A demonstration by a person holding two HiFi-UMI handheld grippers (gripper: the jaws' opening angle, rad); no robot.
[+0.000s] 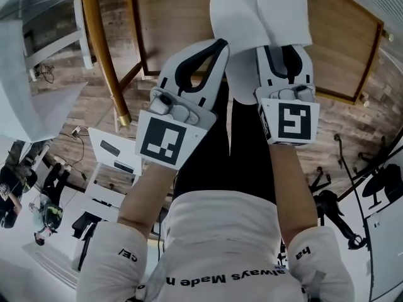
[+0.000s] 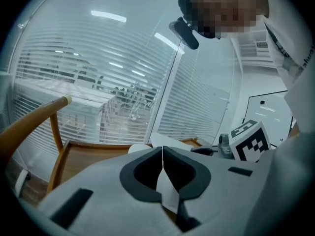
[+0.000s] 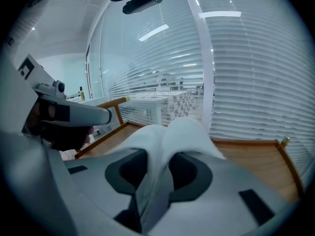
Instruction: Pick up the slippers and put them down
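Observation:
Two white slippers hang side by side over a wooden chair seat. My left gripper is shut on the edge of the left slipper. In the left gripper view its jaws meet at the tips with a thin white flap pinched between them. My right gripper is shut on the right slipper. White slipper material bulges out between its pads in the right gripper view. Both grippers are close together, held in front of the person's body.
The chair's curved wooden back rail runs down the left. A white stool with dark devices stands on the wood floor at lower left, and black stands are at lower right. Window blinds lie behind the chair.

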